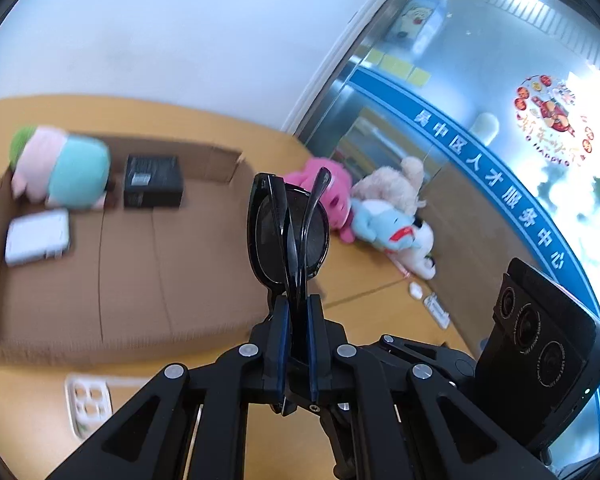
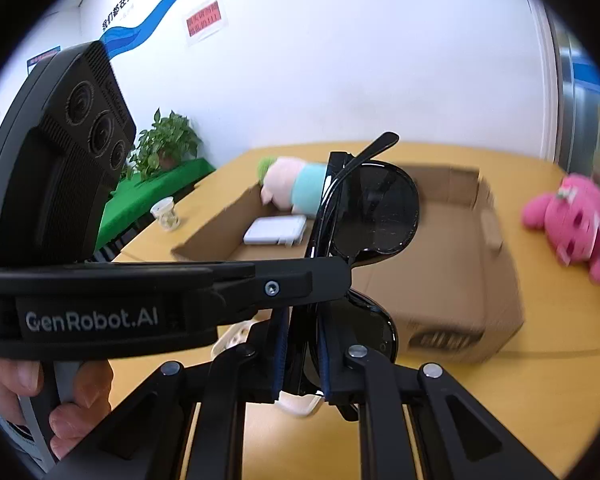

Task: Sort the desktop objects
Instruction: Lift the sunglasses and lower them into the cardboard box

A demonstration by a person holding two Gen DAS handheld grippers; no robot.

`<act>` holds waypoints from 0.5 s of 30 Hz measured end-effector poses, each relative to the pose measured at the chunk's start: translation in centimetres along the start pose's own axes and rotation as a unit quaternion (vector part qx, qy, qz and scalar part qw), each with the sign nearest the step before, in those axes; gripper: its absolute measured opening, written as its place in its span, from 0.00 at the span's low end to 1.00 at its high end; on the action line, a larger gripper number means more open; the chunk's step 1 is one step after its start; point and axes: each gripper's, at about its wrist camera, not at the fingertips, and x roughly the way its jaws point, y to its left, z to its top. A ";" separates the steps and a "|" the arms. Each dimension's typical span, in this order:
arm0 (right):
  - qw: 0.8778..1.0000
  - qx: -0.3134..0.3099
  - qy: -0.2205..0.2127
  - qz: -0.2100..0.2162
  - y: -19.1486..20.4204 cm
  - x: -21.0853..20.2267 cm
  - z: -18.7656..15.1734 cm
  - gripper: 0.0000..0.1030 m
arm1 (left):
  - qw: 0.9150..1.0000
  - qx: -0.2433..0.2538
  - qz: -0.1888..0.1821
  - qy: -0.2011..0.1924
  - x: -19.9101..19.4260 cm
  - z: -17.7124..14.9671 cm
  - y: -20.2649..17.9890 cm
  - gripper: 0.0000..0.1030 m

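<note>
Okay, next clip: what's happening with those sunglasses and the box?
A person holds a claw in each hand, and both the left claw and the right claw are clamped on one folded pair of black sunglasses, held up above the wooden table. Ahead is an open cardboard box already holding a plush toy, a black box and a white box.

It looked like an office or service centre: a white wall (image 2: 340, 60) bore slogans and a notice (image 2: 204, 20), beside a glass partition (image 1: 460, 80) and a potted plant (image 2: 168, 140).
</note>
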 end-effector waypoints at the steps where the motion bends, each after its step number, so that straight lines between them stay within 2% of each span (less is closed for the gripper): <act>1: 1.000 -0.002 -0.008 -0.001 -0.3 -0.1 1.0 0.12 | 1.000 0.008 -0.001 -0.003 0.0 1.3 -0.4 0.05; 7: 0.999 -0.004 -0.047 0.002 -3.0 -0.3 8.3 0.12 | 0.998 0.050 -0.002 -0.026 0.0 9.5 -2.4 0.05; 12: 0.998 -0.013 -0.056 0.007 -5.1 0.4 14.3 0.11 | 0.999 0.042 -0.011 -0.033 0.8 15.4 -2.1 0.05; 15: 0.999 -0.011 -0.049 0.016 -6.7 1.7 16.8 0.11 | 0.999 0.040 -0.009 -0.030 2.2 18.1 -1.3 0.05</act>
